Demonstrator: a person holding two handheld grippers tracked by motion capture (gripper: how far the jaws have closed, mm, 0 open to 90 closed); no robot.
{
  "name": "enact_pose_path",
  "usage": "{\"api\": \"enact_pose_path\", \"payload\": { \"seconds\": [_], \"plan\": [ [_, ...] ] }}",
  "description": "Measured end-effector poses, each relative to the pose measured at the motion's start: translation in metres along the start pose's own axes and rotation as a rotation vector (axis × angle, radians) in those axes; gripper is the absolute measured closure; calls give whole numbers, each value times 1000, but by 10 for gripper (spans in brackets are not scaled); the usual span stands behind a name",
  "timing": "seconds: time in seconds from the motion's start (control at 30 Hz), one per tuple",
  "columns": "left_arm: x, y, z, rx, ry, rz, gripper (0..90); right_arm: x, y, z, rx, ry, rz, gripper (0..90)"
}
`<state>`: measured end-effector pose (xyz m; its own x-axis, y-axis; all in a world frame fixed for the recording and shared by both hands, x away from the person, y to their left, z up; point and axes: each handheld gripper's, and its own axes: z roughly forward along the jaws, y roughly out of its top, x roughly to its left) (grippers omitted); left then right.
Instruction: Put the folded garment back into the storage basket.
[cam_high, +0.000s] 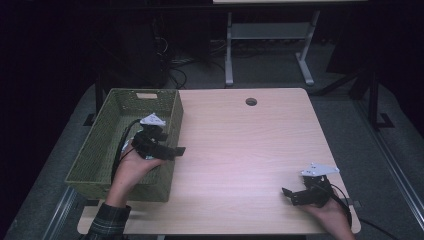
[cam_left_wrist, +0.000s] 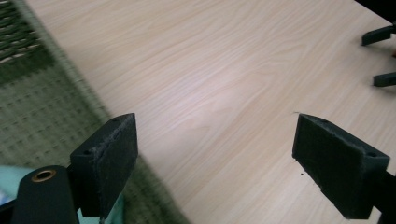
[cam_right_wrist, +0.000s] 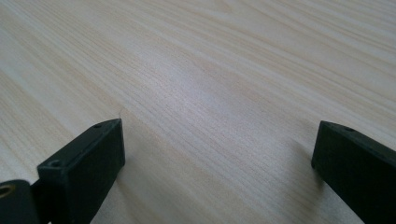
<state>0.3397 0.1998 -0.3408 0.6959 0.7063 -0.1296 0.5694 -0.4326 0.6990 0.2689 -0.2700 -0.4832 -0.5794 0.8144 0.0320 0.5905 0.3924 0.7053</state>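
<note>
A green woven basket (cam_high: 92, 157) stands on the left end of the light wooden table (cam_high: 240, 145). A hand holds my left gripper (cam_high: 172, 145) over the basket's right wall, pointing right. Its jaws are wide apart with nothing between them. In the left gripper view, the left gripper (cam_left_wrist: 212, 123) hangs over the basket's rim (cam_left_wrist: 42, 107) and bare tabletop. A pale turquoise patch (cam_left_wrist: 9, 184) shows at the bottom left; I cannot tell what it is. My right gripper (cam_high: 289, 196) rests low near the table's front right corner, pointing left. In its own view the right gripper (cam_right_wrist: 219, 127) is open over bare wood.
A round cable hole (cam_high: 251, 101) sits near the table's far edge. Beyond it stand the white legs of another table (cam_high: 229, 50) and loose cables on the floor. The right gripper's jaws (cam_left_wrist: 373, 58) show at the top right of the left gripper view.
</note>
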Motion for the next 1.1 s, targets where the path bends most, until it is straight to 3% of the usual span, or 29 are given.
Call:
{"api": "enact_pose_path", "payload": {
  "seconds": [0.4, 0.73, 0.87, 1.1],
  "plan": [
    [-31, 7, 26, -40, -39, 35, 136, 0, 0, 0, 0, 0, 0, 21],
    [-59, 6, 56, -34, -74, 96, 135, 0, 0, 0, 0, 0, 0, 20],
    [-65, 2, 70, -43, -73, 101, 134, 0, 0, 0, 0, 0, -1, 21],
    [-69, -9, 95, -14, -71, 115, 133, 0, 0, 0, 0, 0, 1, 21]
  ]
}}
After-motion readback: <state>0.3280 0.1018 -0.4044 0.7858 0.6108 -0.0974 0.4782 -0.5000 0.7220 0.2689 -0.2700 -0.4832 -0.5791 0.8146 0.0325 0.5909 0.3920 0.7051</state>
